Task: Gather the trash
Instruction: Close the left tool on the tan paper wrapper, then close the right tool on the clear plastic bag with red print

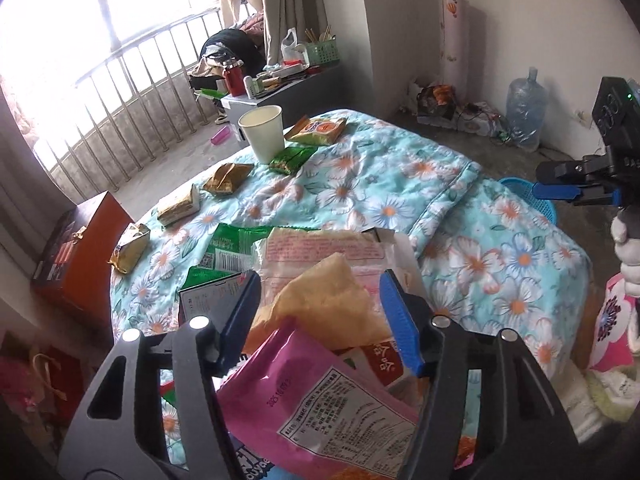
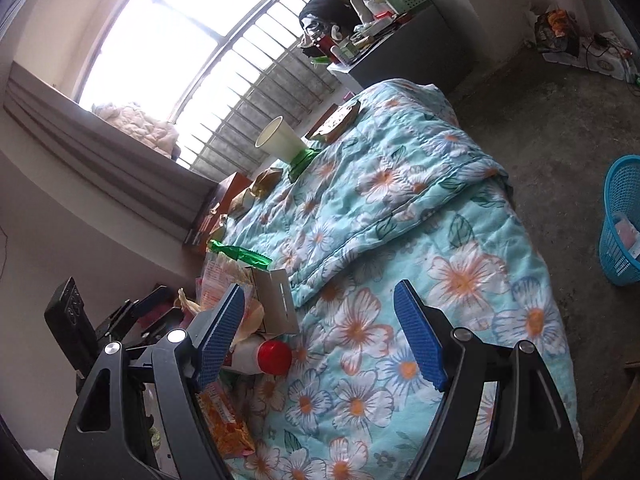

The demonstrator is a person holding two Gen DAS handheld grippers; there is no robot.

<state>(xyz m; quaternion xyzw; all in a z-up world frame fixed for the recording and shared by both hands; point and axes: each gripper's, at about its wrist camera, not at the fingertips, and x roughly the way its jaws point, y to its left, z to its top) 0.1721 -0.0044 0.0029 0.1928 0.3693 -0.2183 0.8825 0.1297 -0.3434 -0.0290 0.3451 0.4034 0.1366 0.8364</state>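
Trash: a loose heap of snack wrappers at the near left edge of a table-like surface under a floral quilt (image 2: 400,216). Uppermost are a pink wrapper (image 1: 320,404) with a printed label, a crumpled yellow wrapper (image 1: 332,300) and a clear pink-printed bag (image 1: 320,248); green packets (image 1: 228,248), a grey carton (image 2: 276,304) and a red-capped bottle (image 2: 260,356) lie beside them. Further gold and green packets and a paper cup (image 1: 264,132) line the far edge.

The left tool (image 1: 320,312) stands half-open around the pink and yellow wrappers; its pads do not visibly press them. The right tool (image 2: 320,328) is spread wide and empty over bare quilt.

Likely hazards: the slick, overlapping films may slide apart on closing, so that only one wrapper lifts and the rest scatter; a pad may pinch quilt; the bottle may roll. The blue basket (image 2: 620,220), already holding something pink, stands on the floor well apart, so a weak grip risks a drop in transit.
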